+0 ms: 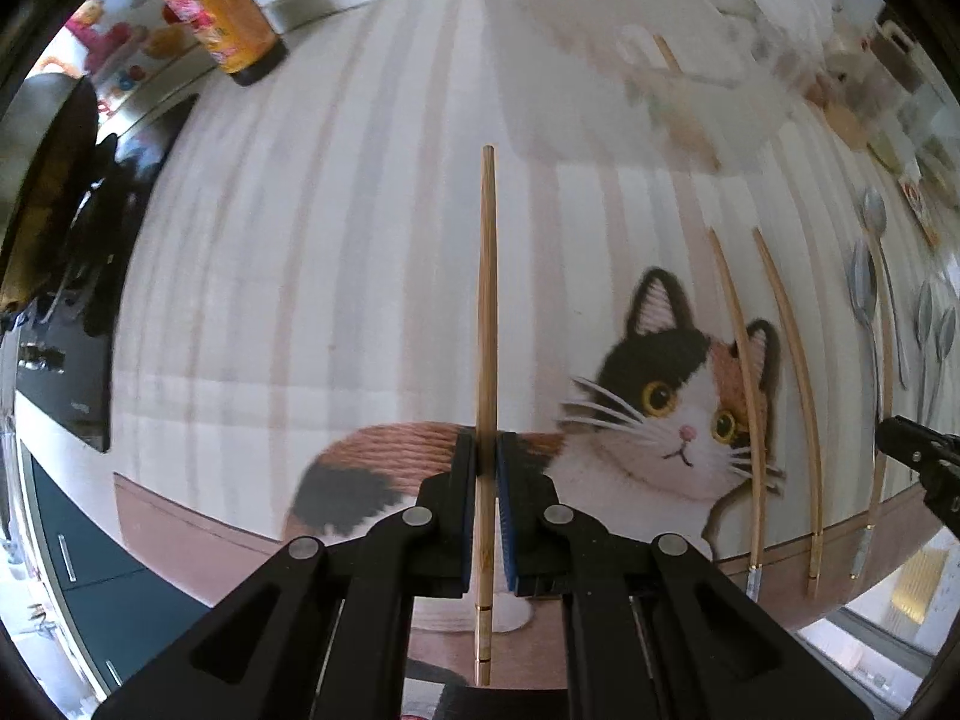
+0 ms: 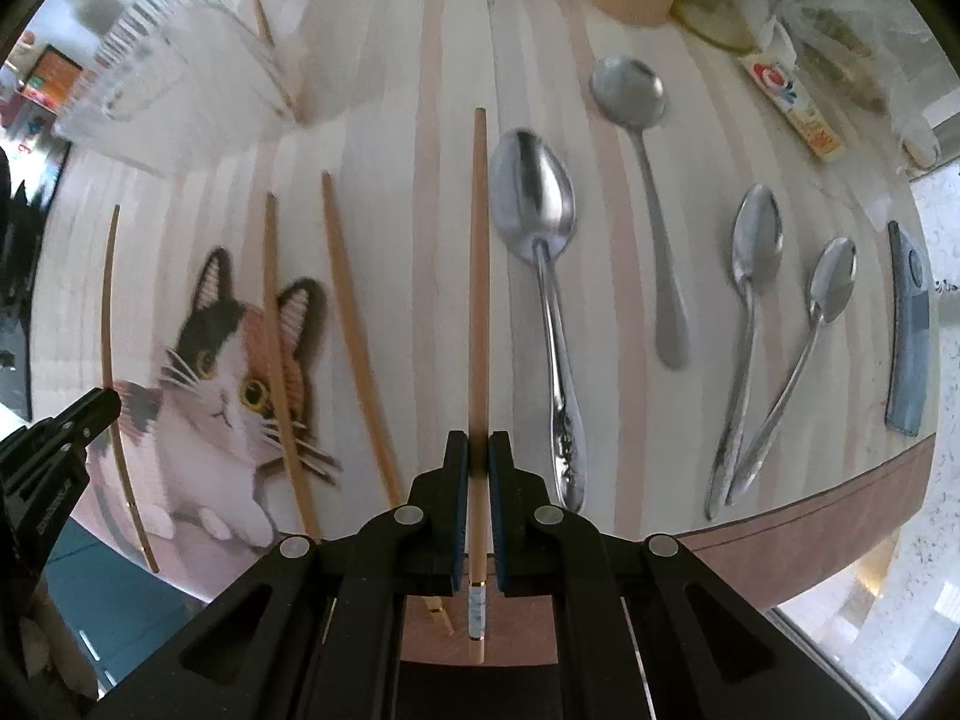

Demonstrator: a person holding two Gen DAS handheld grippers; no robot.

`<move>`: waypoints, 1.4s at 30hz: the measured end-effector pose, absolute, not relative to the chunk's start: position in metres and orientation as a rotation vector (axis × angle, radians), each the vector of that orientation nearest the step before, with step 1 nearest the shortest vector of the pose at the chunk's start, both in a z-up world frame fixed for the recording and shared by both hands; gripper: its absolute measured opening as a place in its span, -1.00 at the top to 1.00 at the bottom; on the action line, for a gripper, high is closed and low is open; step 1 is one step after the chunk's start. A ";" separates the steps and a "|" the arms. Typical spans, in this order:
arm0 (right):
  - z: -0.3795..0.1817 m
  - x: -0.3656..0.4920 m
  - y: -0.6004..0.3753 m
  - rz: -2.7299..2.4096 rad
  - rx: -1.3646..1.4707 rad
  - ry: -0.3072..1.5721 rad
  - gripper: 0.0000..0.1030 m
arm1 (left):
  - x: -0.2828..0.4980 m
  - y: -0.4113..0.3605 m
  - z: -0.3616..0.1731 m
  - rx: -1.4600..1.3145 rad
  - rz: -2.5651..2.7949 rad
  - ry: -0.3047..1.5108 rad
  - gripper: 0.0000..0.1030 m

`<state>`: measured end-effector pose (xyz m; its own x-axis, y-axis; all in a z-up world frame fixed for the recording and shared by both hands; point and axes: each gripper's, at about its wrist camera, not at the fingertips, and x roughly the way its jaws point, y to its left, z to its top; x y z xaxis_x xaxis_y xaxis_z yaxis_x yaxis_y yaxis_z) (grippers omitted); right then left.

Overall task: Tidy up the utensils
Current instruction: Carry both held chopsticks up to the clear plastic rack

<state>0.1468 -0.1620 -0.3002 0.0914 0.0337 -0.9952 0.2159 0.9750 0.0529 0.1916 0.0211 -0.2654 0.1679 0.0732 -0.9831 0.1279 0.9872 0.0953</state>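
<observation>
Both tongs are clenched: left gripper (image 1: 486, 468) on one bamboo chopstick (image 1: 487, 324), right gripper (image 2: 477, 468) on another chopstick (image 2: 478, 276), each pinched near its thick butt end above the cat-print mat (image 2: 384, 138). Light, stiff and smooth, such sticks likely pivot or slip; gripping nearer mid-length seems steadier. Metal spoons (image 2: 537, 210) lie just beside.

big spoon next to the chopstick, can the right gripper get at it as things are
Probably not yet: the right gripper is shut on a chopstick. The big spoon lies uncovered just right of it, so the path looks free once that chopstick is put down.
</observation>
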 end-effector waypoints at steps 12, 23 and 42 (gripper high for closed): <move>-0.221 0.184 -0.174 -0.058 0.253 1.337 0.87 | 0.212 0.047 -0.173 0.056 -0.017 1.231 0.91; -0.161 0.238 -0.166 0.046 0.312 1.215 0.87 | 0.255 0.033 -0.092 -0.026 -0.133 1.100 0.91; -0.177 0.415 -0.150 0.076 0.306 1.307 0.87 | 0.426 -0.011 -0.140 -0.097 -0.249 1.346 0.91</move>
<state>0.4154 -0.1500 -0.1769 0.2650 0.2269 -0.9372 0.1165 0.9573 0.2647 0.4256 -0.0112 -0.1399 0.2008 -0.2332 -0.9515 0.1224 0.9696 -0.2119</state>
